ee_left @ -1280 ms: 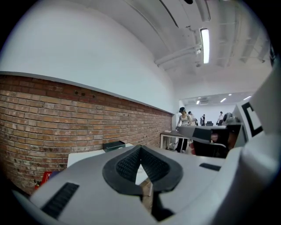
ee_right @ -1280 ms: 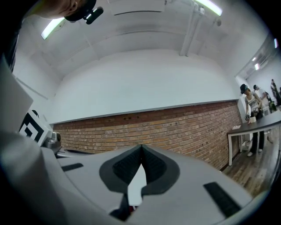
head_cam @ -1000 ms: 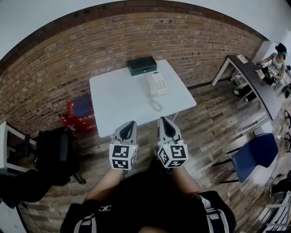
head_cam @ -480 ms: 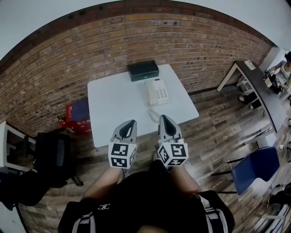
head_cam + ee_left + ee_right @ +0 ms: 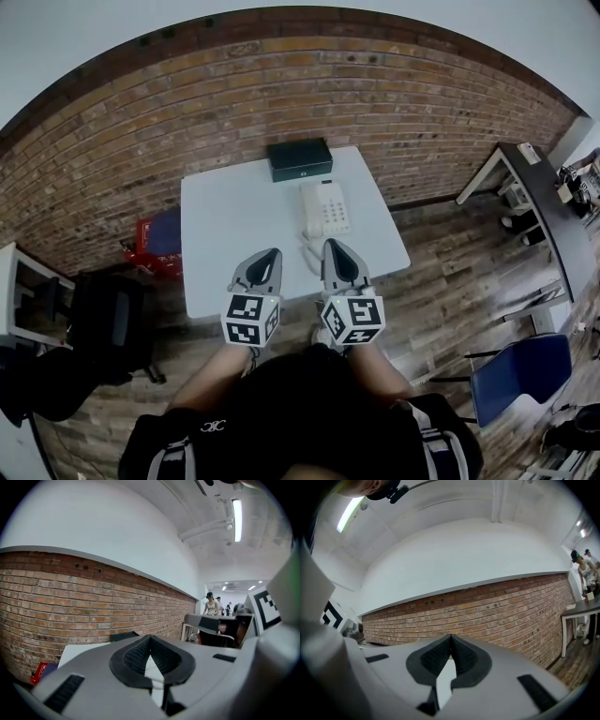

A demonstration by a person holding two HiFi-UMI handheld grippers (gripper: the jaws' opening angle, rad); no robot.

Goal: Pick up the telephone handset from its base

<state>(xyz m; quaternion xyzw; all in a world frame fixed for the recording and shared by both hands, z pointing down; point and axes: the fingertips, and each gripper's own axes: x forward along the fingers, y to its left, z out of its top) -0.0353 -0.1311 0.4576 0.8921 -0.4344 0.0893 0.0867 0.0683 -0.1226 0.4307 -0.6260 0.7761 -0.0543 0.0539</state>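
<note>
On the white square table (image 5: 230, 234), white telephone handset (image 5: 312, 212) sits on its base (image 5: 332, 204), unlifted; left gripper (image 5: 270, 253) and right gripper (image 5: 334, 246) closed, empty.

Left gripper (image 5: 264, 260) and right gripper (image 5: 336, 253) side by side, pointing forward, marker cubes toward the body. Both jaws closed tip to tip, nothing between. Forearms (image 5: 217, 380) extended, roughly parallel.

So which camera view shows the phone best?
The head view. There the whole phone lies on the white table, with the handset in place. The left gripper view shows only a strip of the table, and no phone can be made out. The right gripper view shows the brick wall and no phone.
</note>
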